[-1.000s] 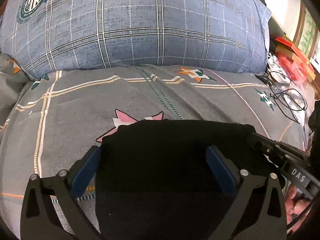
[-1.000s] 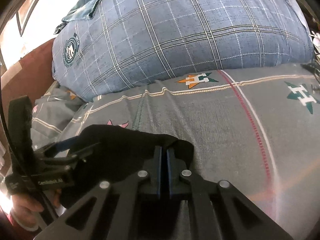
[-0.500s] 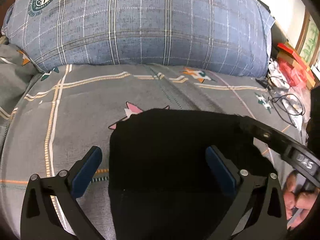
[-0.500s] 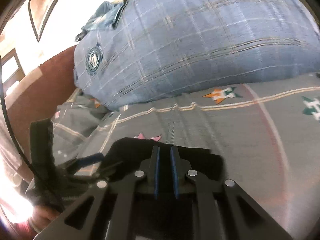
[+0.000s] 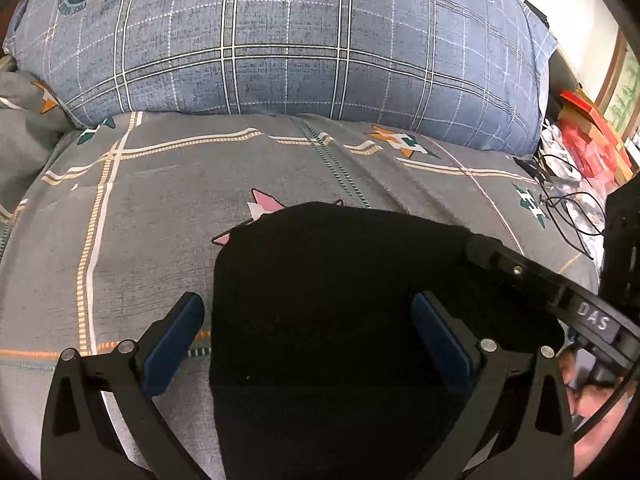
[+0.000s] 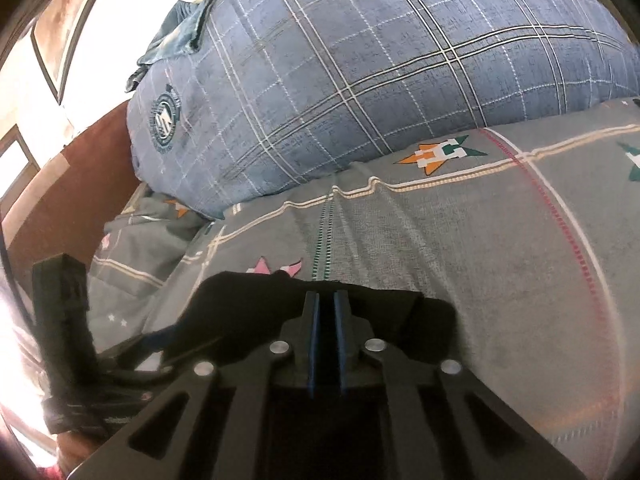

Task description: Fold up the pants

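We've got the bed (image 5: 168,208) spread out ahead of both claws, covered in a grey sheet with stars and striped lines. Past the claws, at the far end of it, sits a big blue plaid pillow (image 5: 304,40) with a round crest near one corner. The black pants (image 5: 340,320) lie bunched on the sheet right under us, filling the space between the fingers of the left claw (image 5: 308,340). That left claw is spread wide, its blue pads (image 5: 172,344) standing clear on either side of the fabric, one over bare sheet, the other over the cloth, so it's not pinching anything. The right claw (image 6: 326,340) comes in from the left claw's right side, and its jaws are nearly together and closing, with only a thin slit between the blue pads. The dark cloth sits right at and under its tips, but we can't tell if any of it is actually caught in that slit. Off past the right claw's side, some black cables (image 5: 568,208) trail over the edge of the bed next to red boxes (image 5: 588,136).
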`<state>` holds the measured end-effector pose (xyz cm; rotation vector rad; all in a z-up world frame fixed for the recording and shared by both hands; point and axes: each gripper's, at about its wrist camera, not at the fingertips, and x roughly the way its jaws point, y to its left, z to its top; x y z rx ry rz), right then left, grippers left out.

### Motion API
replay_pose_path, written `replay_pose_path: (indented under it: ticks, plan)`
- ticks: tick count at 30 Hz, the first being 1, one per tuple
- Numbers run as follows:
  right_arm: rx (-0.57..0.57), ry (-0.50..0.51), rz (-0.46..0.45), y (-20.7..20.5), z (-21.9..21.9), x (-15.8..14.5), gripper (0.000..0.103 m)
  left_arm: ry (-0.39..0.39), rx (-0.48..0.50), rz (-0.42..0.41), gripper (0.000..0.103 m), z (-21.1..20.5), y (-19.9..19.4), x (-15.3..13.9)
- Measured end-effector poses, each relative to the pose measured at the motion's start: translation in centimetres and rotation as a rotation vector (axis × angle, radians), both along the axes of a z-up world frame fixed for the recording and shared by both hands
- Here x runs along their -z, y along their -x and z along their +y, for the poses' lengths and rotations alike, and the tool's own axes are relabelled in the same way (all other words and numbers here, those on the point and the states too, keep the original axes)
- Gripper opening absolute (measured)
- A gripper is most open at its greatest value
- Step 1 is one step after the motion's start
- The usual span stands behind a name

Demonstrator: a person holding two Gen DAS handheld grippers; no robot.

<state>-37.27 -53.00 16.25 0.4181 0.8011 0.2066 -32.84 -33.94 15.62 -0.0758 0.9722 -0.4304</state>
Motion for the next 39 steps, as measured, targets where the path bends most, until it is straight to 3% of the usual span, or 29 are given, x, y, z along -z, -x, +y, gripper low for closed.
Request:
replay_pose_path:
  ticks: [1, 6, 17, 25, 34, 39]
  plan:
    - [-0.001, 0.005, -0.001, 0.2, 0.0, -0.3, 0.011, -0.001, -0.001, -0.003, 0.103, 0.1, 0.1, -0.1]
    - [-0.015, 0.05, -0.007, 2.5, 0.7, -1.8, 0.039, 0.019, -0.007, -0.01, 0.103, 1.2, 0.8, -1.0]
    - [0.019, 0.104, 0.037, 6.2, -0.8, -1.9, 0.047, 0.07, -0.046, 0.005, 0.103, 5.4, 2.1, -1.4]
    - [0.033, 0.051, 0.061, 5.8, -1.5, -0.9, 0.053, 0.115, -0.037, 0.046, 0.103, 5.2, 1.8, -0.6]
    - [0.04, -0.075, 0.116, 4.4, -2.6, 1.0, 0.067, 0.124, 0.018, 0.088, 0.103, 3.8, 0.9, 0.5]
    - [0.026, -0.065, 0.122, 3.7, -2.1, 1.2, 0.068, 0.143, 0.025, 0.113, 0.103, 3.5, 0.3, 1.0]
